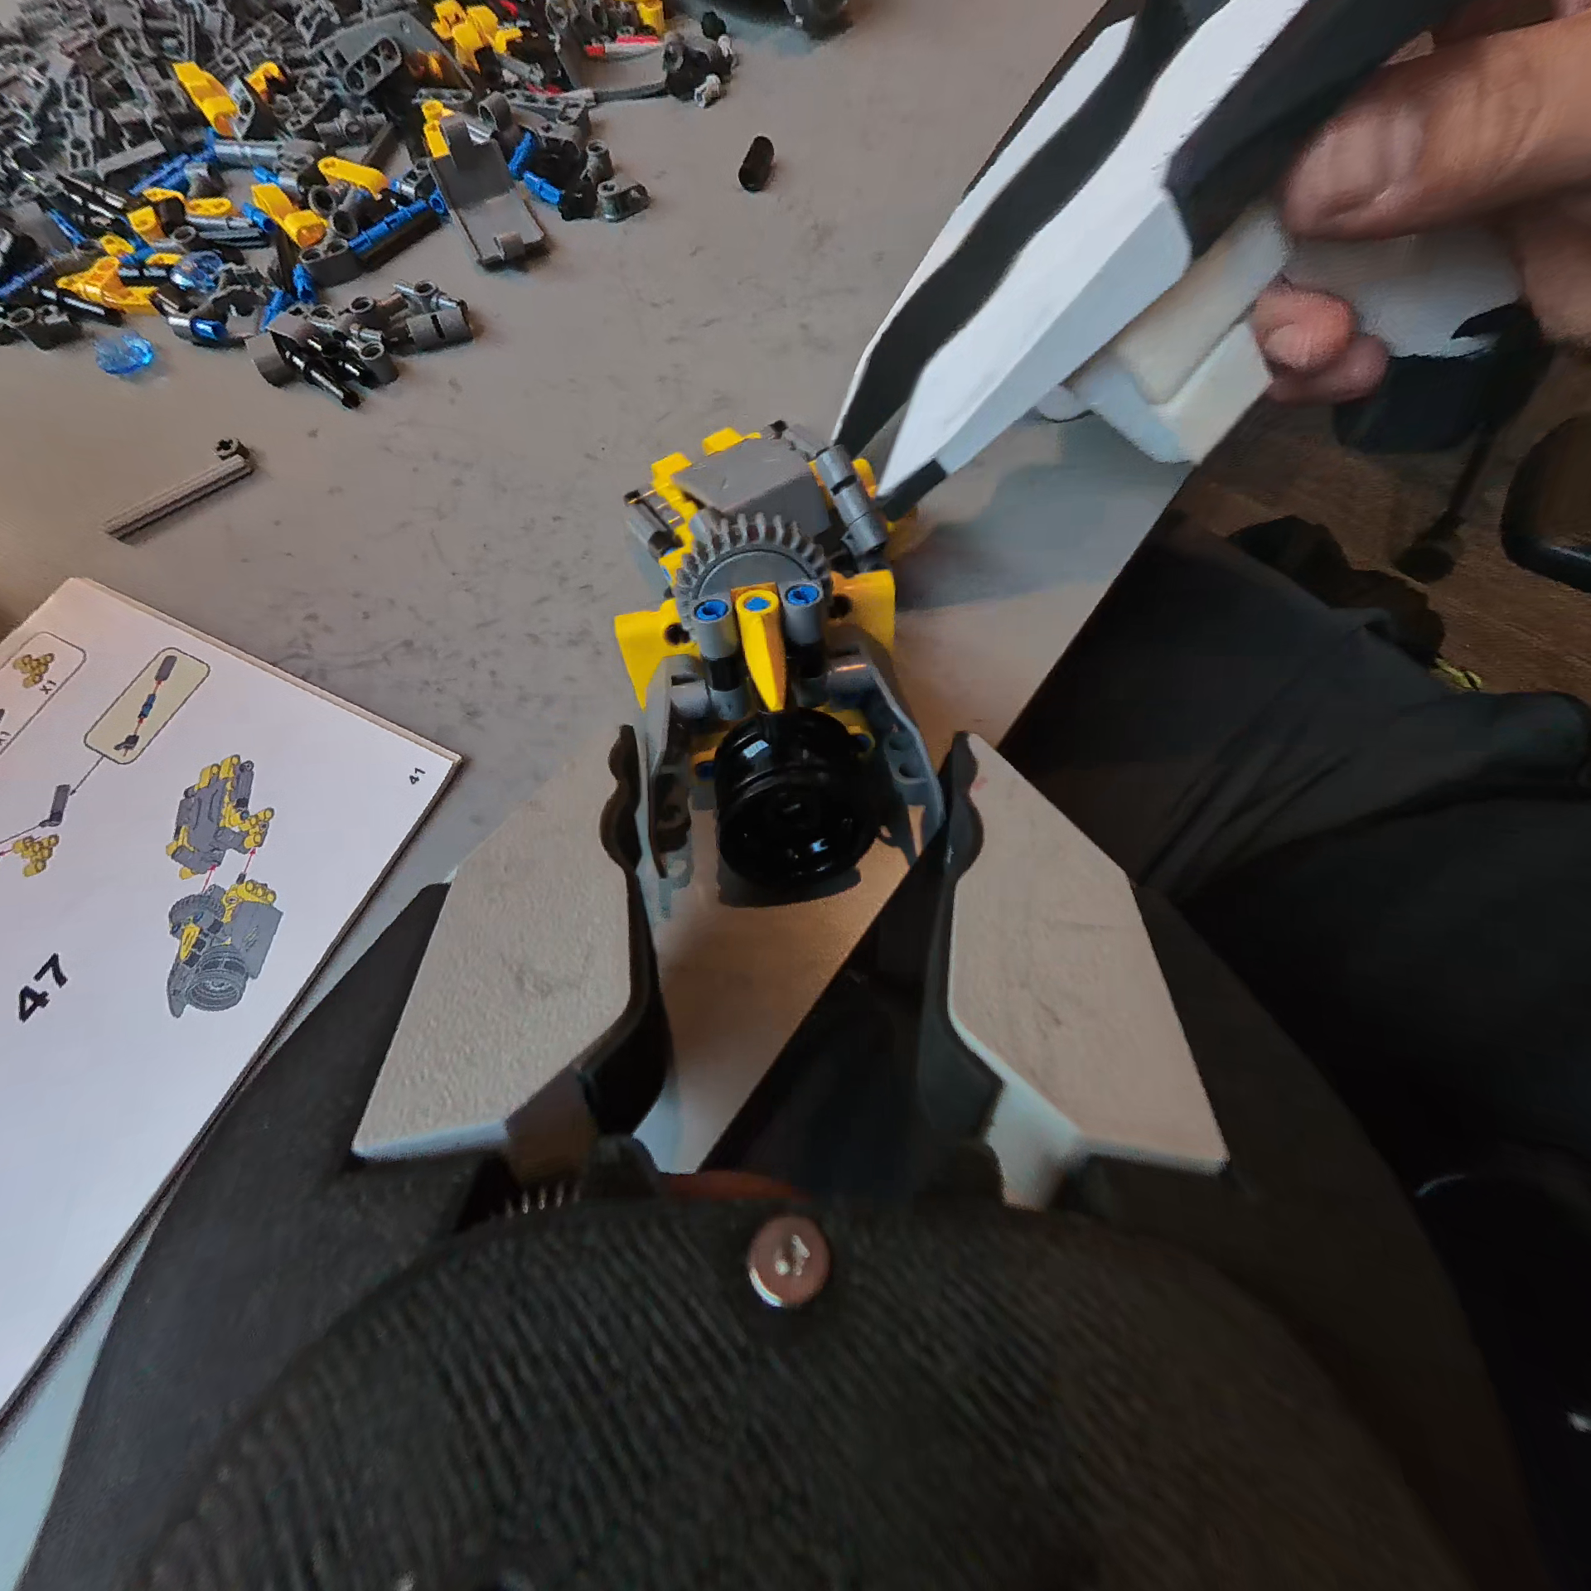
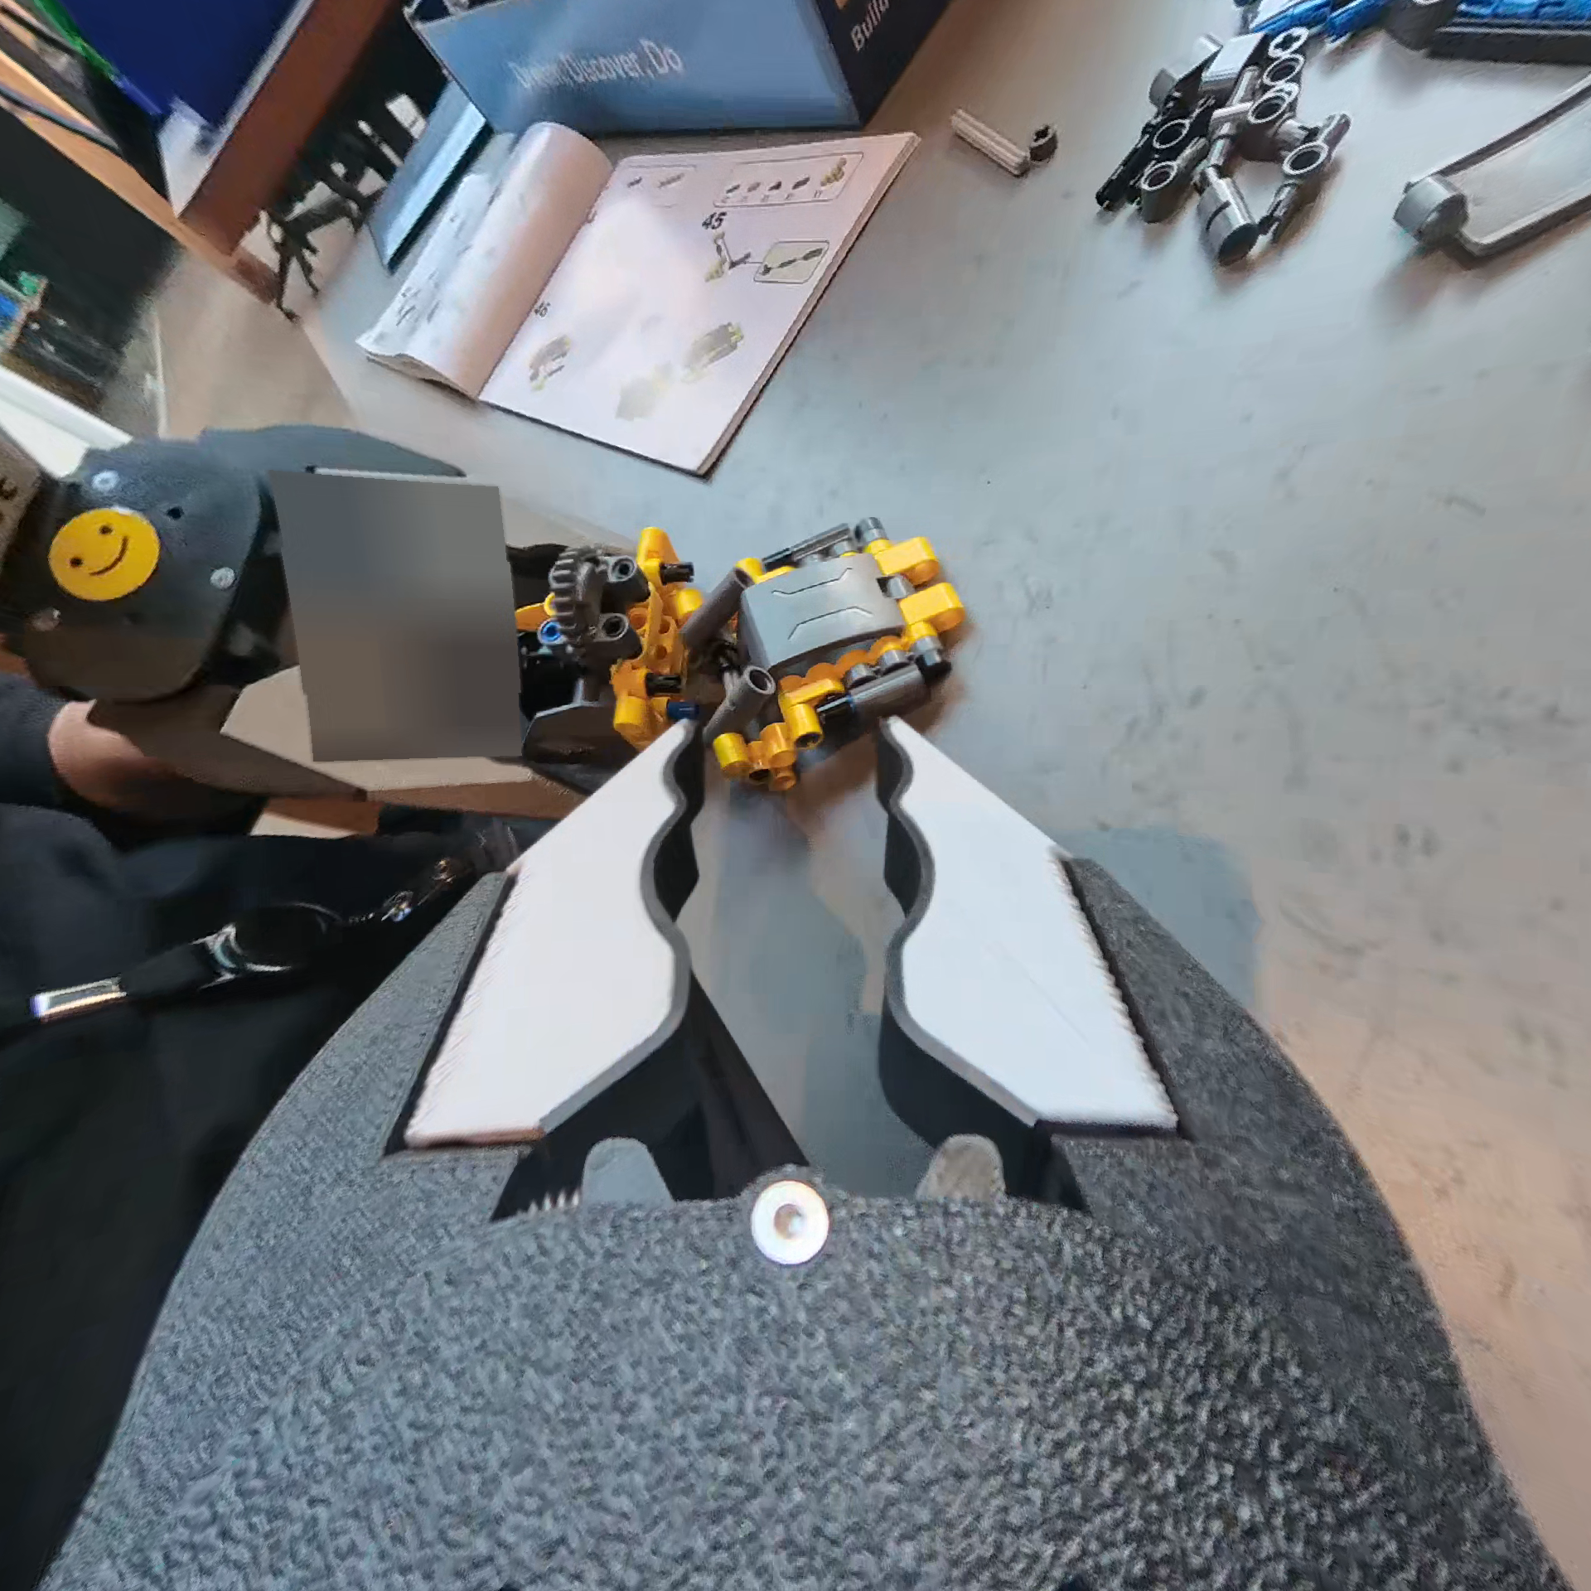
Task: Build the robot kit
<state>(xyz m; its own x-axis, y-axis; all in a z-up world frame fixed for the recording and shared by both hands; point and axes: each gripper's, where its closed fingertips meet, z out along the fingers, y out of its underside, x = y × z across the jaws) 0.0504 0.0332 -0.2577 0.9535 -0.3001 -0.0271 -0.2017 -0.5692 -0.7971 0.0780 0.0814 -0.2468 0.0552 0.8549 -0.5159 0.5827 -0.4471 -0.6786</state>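
Observation:
A yellow and grey brick-built model [image 1: 758, 551] with a grey gear and a black wheel hub [image 1: 792, 809] lies on the grey table [image 1: 482, 482] near its edge. My left gripper [image 1: 792, 762] is shut on the model's near end, with the hub between its fingers. My right gripper [image 1: 874, 473], held by a hand [image 1: 1455, 155], has its tips at the model's far end. In the right wrist view the right gripper [image 2: 785, 732] is open, its tips either side of the model's [image 2: 826, 628] yellow connectors. The left gripper [image 2: 551, 689], with a yellow smiley sticker, holds the gear end.
A pile of loose grey, black, yellow and blue pieces [image 1: 258, 172] lies at the far left. An open instruction booklet [image 1: 172, 861] [image 2: 646, 301] lies beside the model. A grey ribbed bar [image 1: 181, 495], a black pin [image 1: 756, 162], a small grey subassembly [image 2: 1231, 155] and a blue box [image 2: 646, 60] also sit on the table. Some 7 cm of space lies between my two pairs of fingers. To reach the black pin [image 1: 756, 162] in a straight line is about 12 cm for my right fingers, about 20 cm for my left.

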